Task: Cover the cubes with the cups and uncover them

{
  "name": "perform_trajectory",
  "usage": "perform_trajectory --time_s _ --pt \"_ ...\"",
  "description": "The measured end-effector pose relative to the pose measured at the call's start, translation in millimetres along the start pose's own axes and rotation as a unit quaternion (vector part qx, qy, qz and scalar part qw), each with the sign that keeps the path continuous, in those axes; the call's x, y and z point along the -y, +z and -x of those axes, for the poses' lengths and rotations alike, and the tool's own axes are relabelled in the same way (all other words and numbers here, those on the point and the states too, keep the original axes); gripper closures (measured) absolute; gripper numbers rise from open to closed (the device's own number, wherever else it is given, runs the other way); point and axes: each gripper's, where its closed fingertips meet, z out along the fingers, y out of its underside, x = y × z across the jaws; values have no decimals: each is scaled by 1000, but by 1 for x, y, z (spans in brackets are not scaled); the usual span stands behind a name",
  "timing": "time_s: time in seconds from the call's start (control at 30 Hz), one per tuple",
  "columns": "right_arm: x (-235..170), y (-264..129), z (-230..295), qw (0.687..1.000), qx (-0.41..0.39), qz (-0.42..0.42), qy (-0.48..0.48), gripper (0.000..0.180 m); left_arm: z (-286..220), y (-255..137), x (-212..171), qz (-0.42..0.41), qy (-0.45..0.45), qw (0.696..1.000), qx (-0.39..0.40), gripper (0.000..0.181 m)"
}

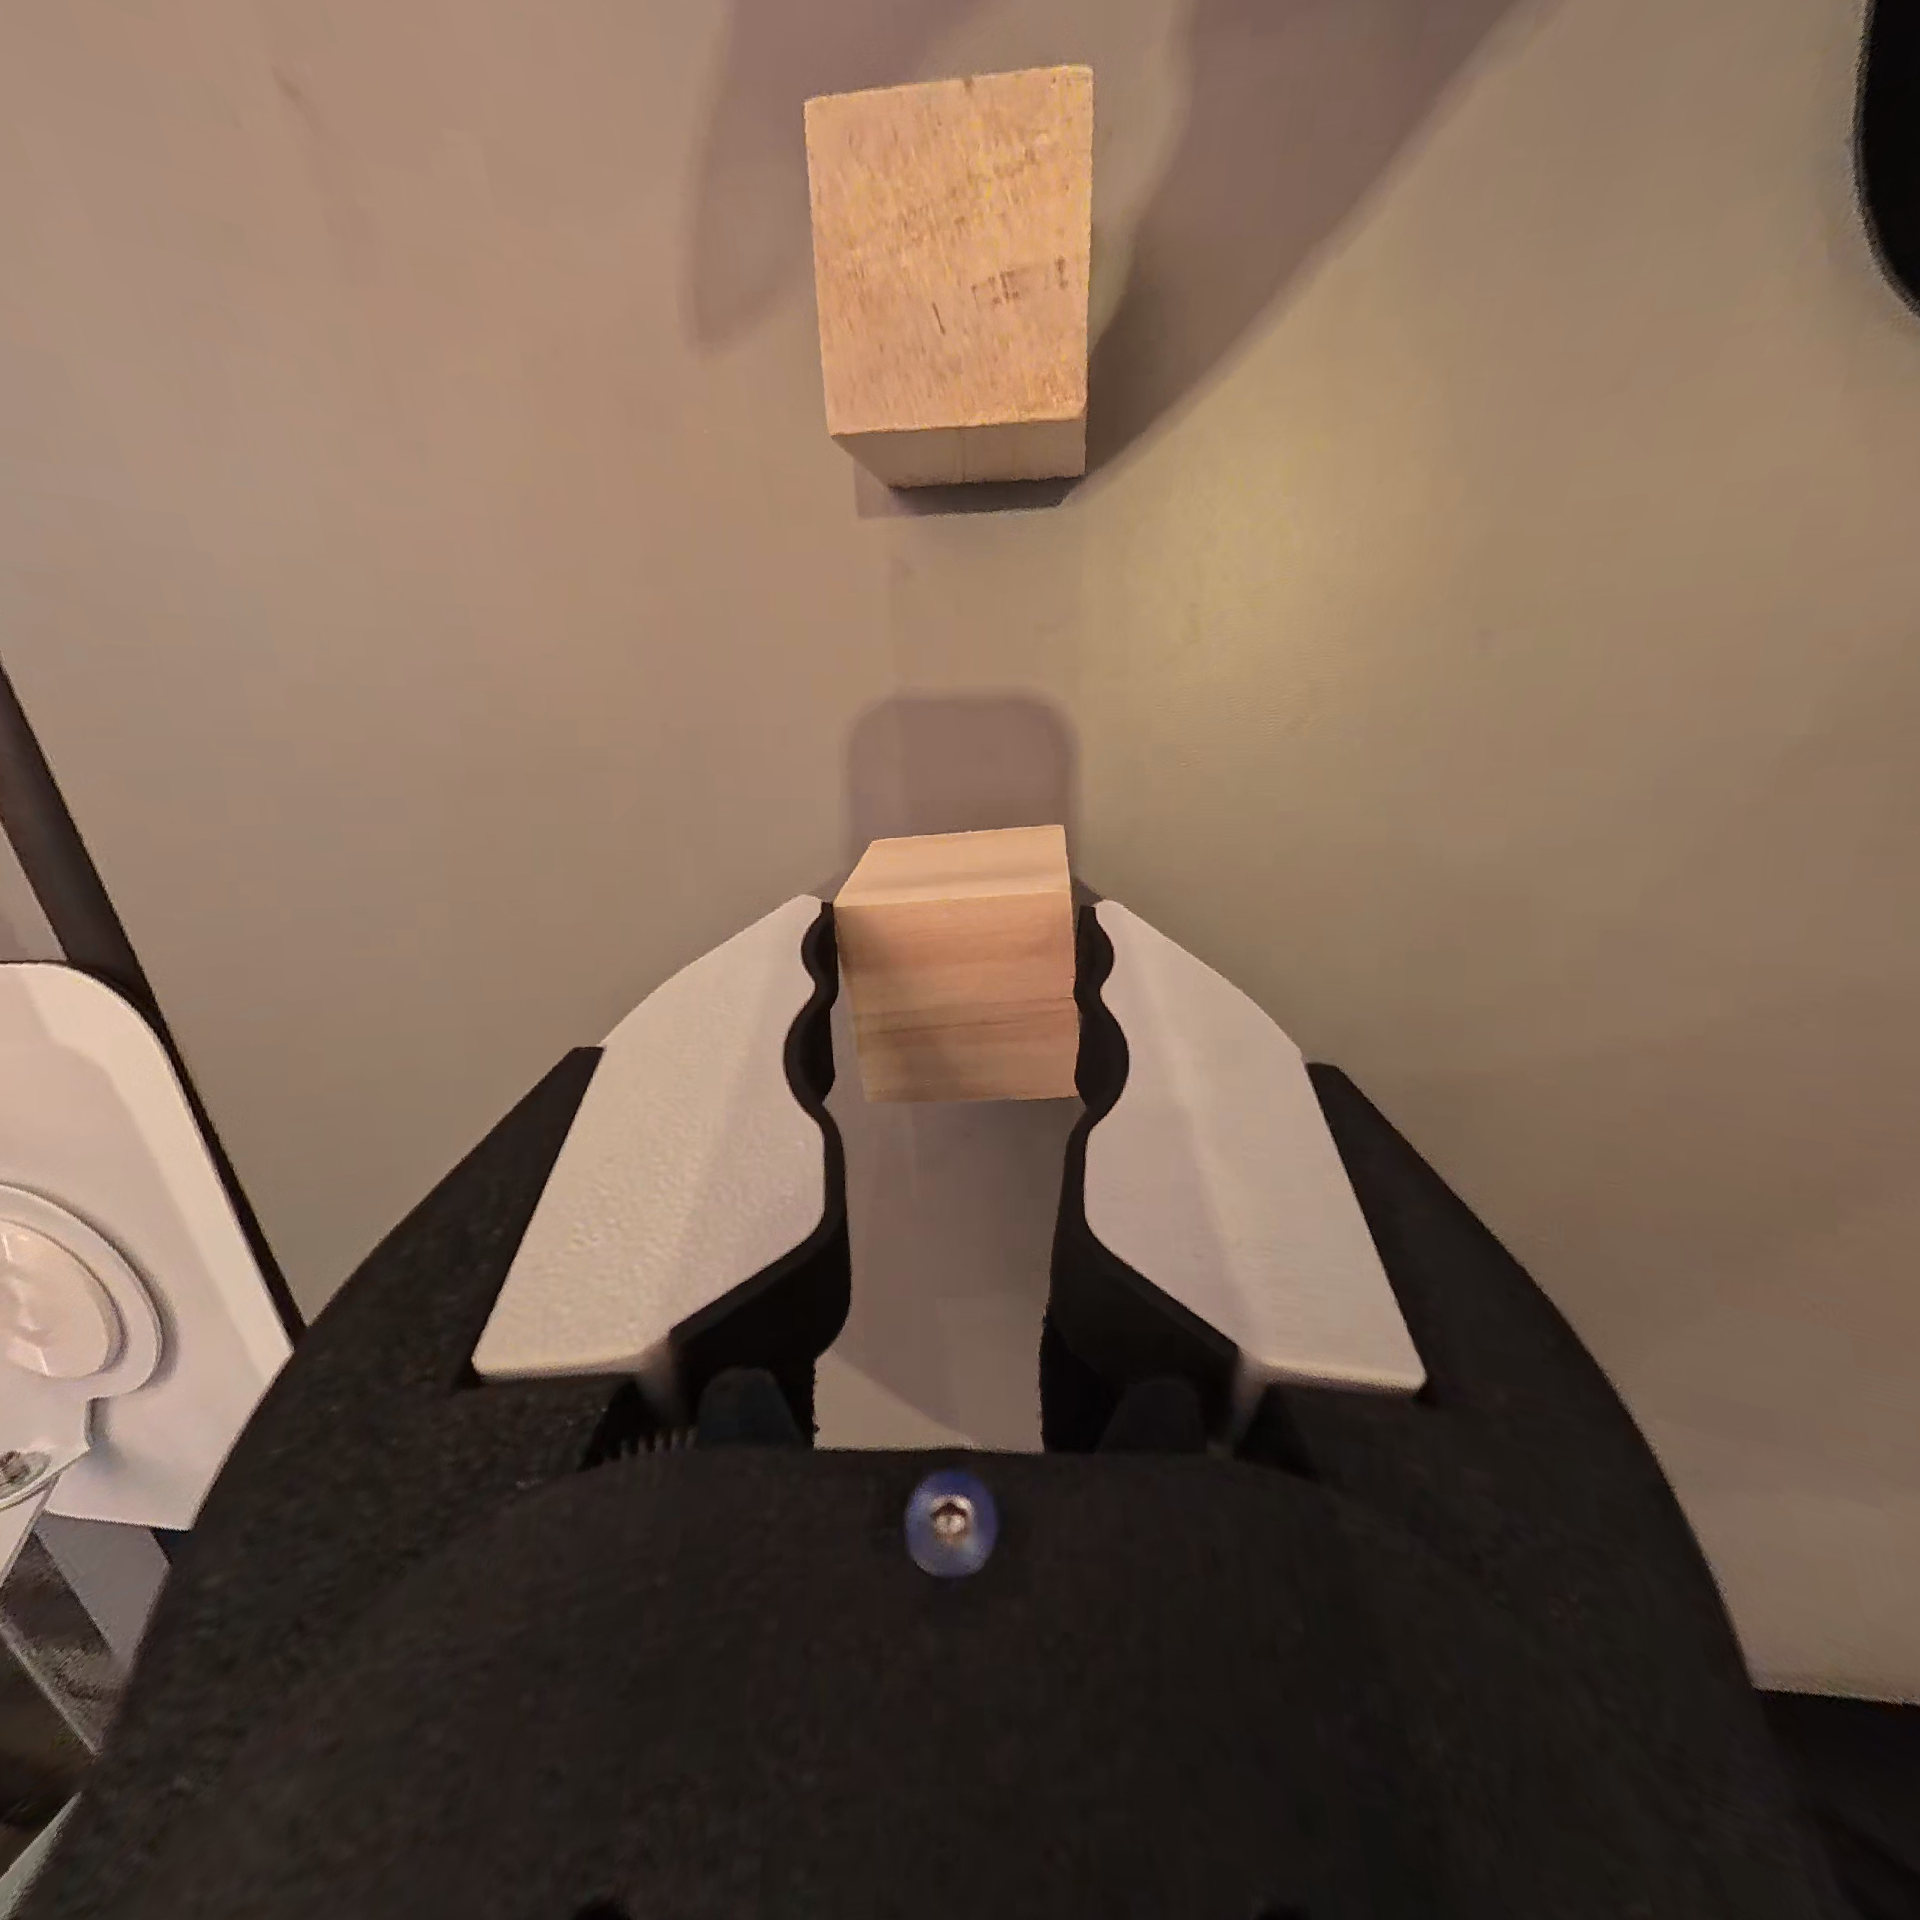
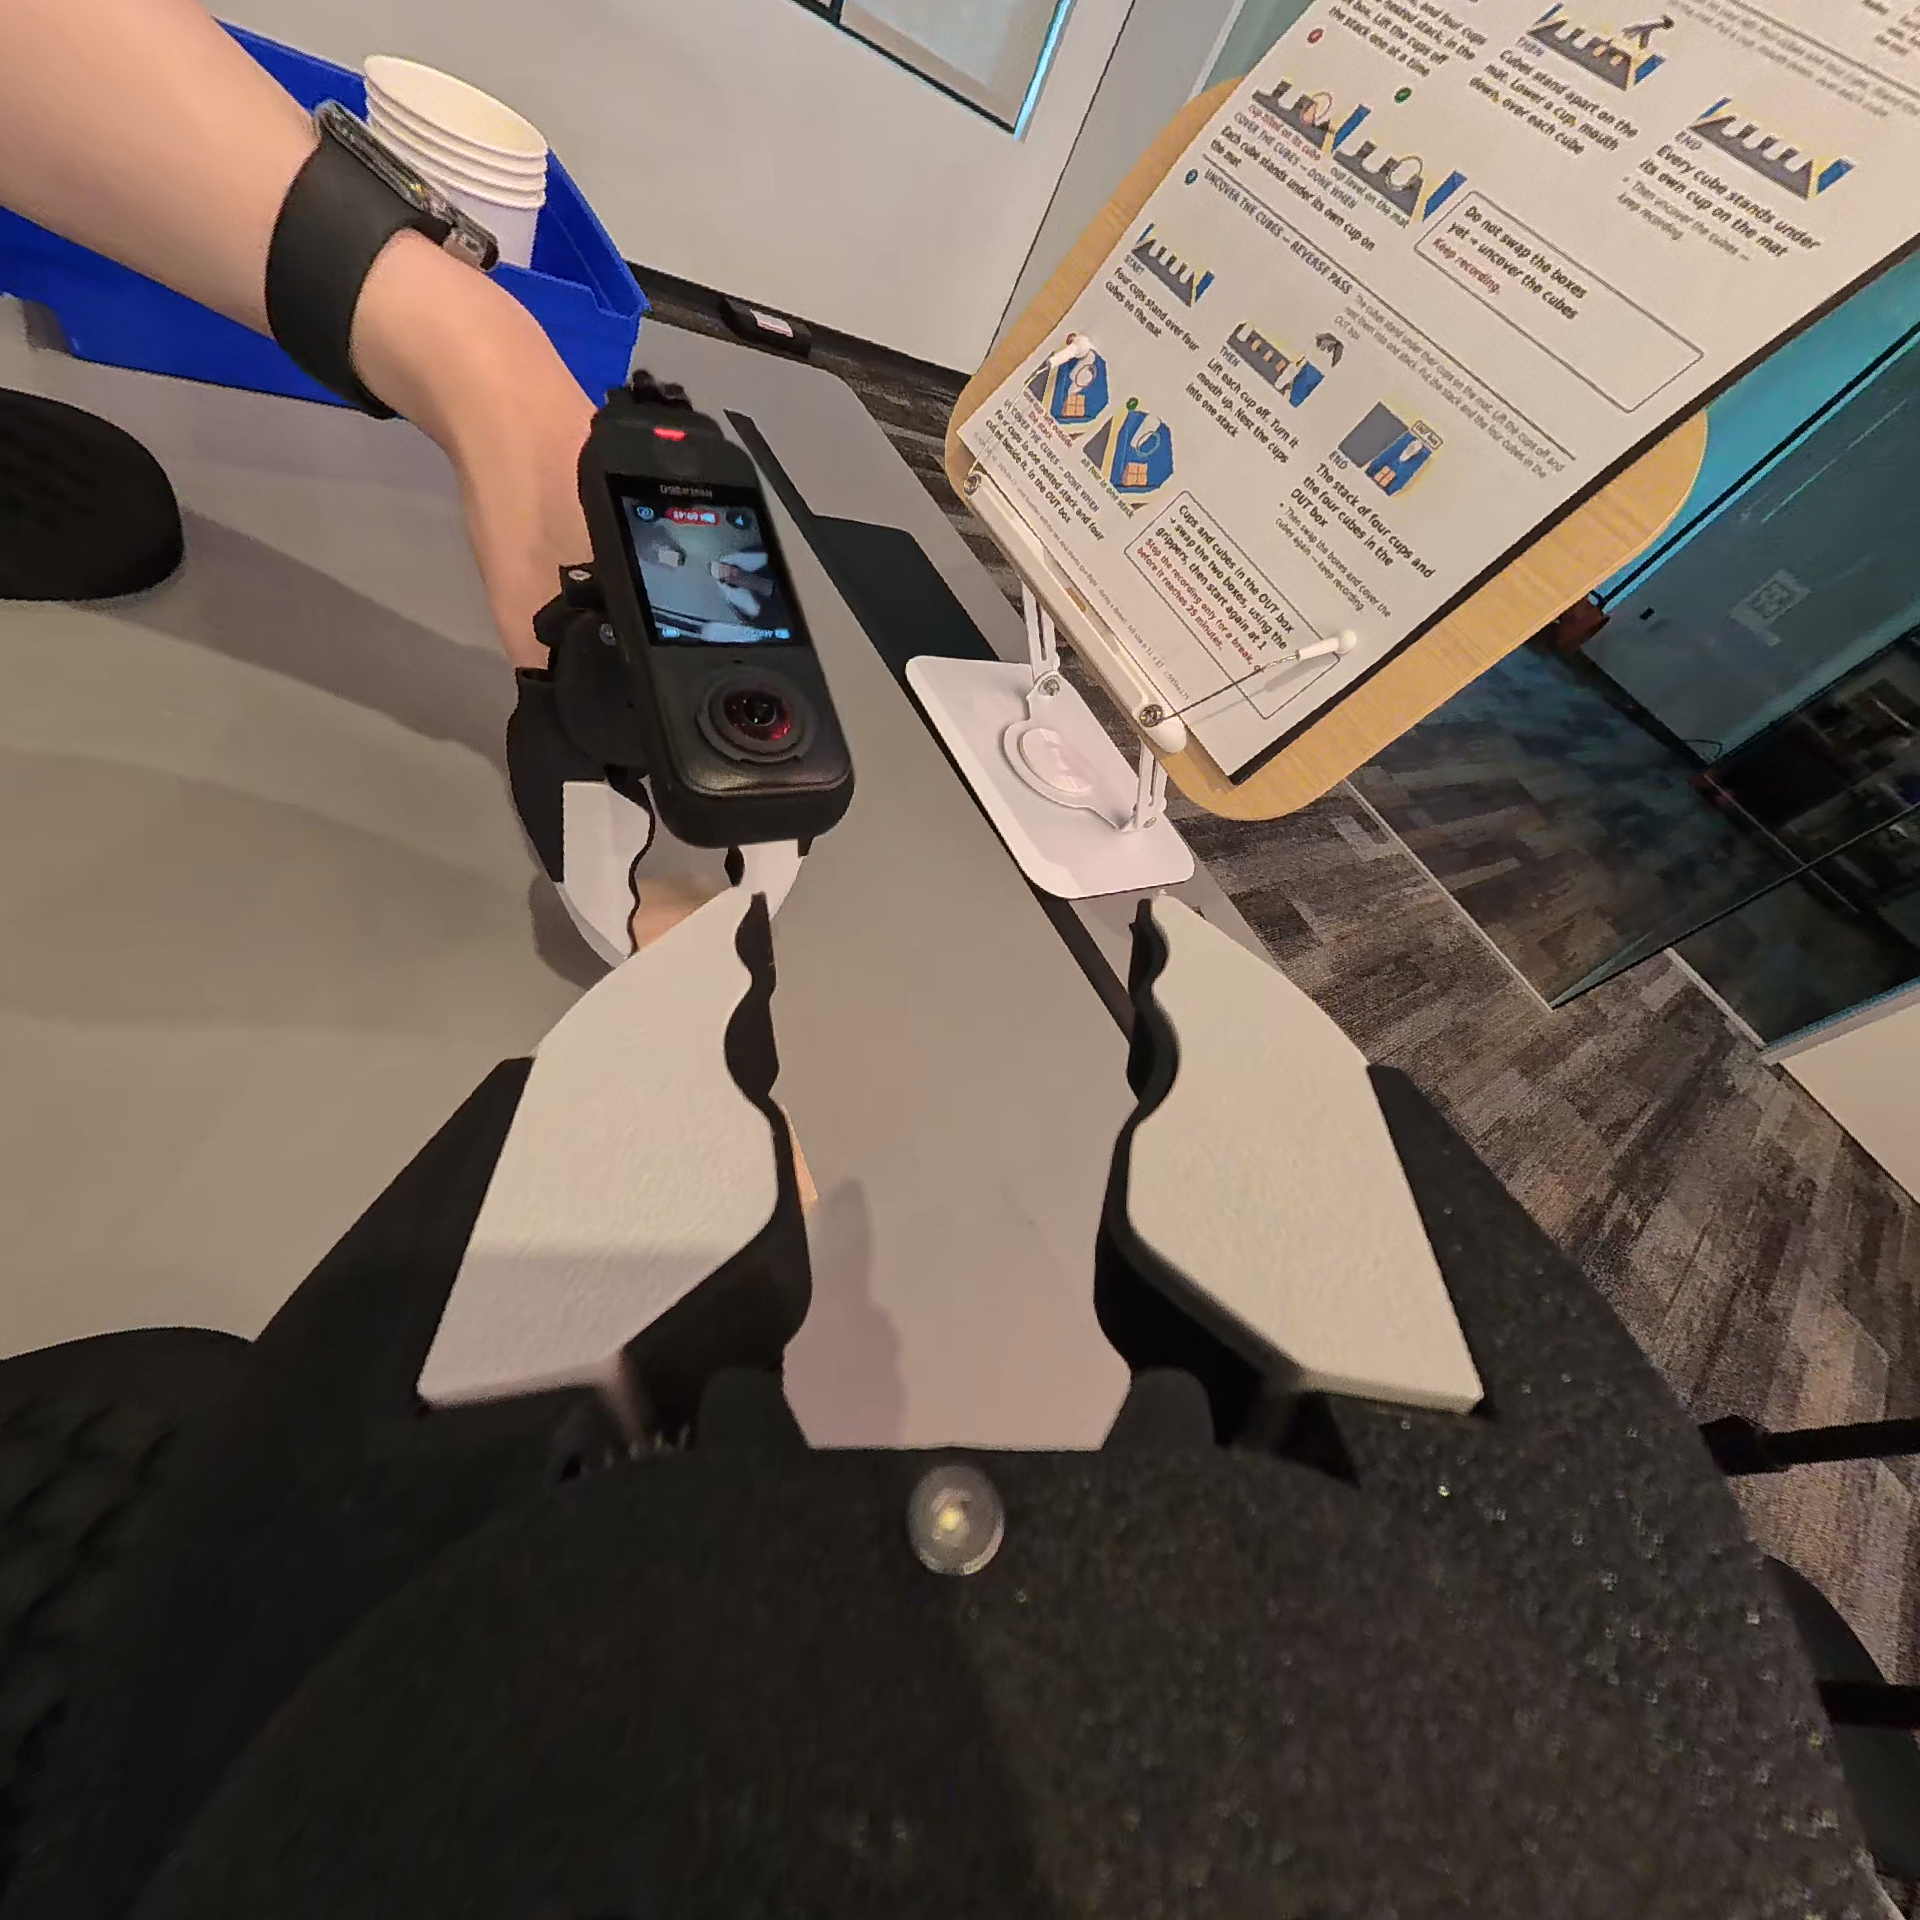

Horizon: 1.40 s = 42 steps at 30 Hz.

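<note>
The left tongs (image 1: pixel 956 987) are seen clamped on a small wooden cube (image 1: pixel 961 997), with the black pads (image 1: pixel 816 997) pressed against its two side faces. The cube is held near the finger ends, and its shadow falls on the grey table (image 1: pixel 416 520) beyond it; whether it rests on the surface or is held just above cannot be told. A second wooden cube (image 1: pixel 951 270) stands farther ahead on the table, well apart from the held one, in line with the tongs. At the left edge of the left wrist view part of a white stand base (image 1: pixel 114 1247) is seen.

The right tongs (image 2: pixel 951 935) are recorded as spread apart with nothing between the fingers; only bare grey table (image 2: pixel 935 1143) shows in the gap. Ahead and to the left in the right wrist view, the left tongs (image 2: pixel 675 894) are seen pointing down at the table, a pale wooden block just visible between their fingers. A black camera (image 2: pixel 717 623) with a lit screen is mounted on them, and they are held by a hand (image 2: pixel 499 436) whose wrist carries a black watch band (image 2: pixel 332 249). Behind the wrist, a stack of white paper cups (image 2: pixel 468 145) stands mouth up in a blue bin (image 2: pixel 582 291) at the far side of the table. To the right, a printed instruction sheet (image 2: pixel 1403 343) is propped on a wooden board (image 2: pixel 1455 675) carried by the white stand (image 2: pixel 1060 769), near the table's edge. Patterned carpet (image 2: pixel 1558 1143) lies beyond.
</note>
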Motion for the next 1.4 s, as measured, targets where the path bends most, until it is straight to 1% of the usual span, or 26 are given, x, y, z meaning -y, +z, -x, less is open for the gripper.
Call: perform_trajectory --time_s 0.2,0.5,0.6,0.63,0.73,0.8,0.87,0.93,1.0,1.07,1.13,1.17,1.23,1.3,1.4 --pt "2 -3 -1 1000 -1 -8 2 114 -4 8 -4 21 9 1000 -6 137" --pt "0 -4 0 1000 3 -11 7 114 0 10 -1 17 2 1000 -1 136" --pt "1 -5 0 1000 4 -14 8 115 4 4 2 7 -2 1000 12 128" --pt "1 -5 0 1000 3 -15 7 115 5 -2 3 0 -5 1000 16 123" --pt "1 -6 0 1000 4 -18 10 114 4 -33 2 -25 -21 999 24 122" --pt "0 -6 0 1000 5 -18 12 114 4 -64 -5 -53 -31 997 43 121" --pt "0 -6 1 1000 7 -20 14 114 4 -101 -23 -85 -56 992 74 118" --pt "0 -4 2 1000 11 -22 16 114 4 -141 -53 -117 -91 982 115 117" --pt "-1 -3 3 1000 13 -22 16 114 5 -180 -99 -136 -146 965 170 119" --pt "-1 0 4 999 15 -23 19 115 4 -213 -163 -125 -210 943 228 119" --pt "-1 4 3 999 16 -22 22 115 2 -239 -242 -82 -287 909 292 122" --pt "-1 7 3 999 16 -19 22 115 -4 -249 -279 -62 -332 889 308 123" --pt "-2 13 3 999 19 -14 22 115 -29 -255 -339 -39 -432 855 283 123" --pt "-6 20 5 999 25 -2 21 115 -61 -248 -384 -18 -511 826 236 126" --pt "-12 28 6 999 31 15 22 114 -107 -230 -432 28 -557 806 200 125"
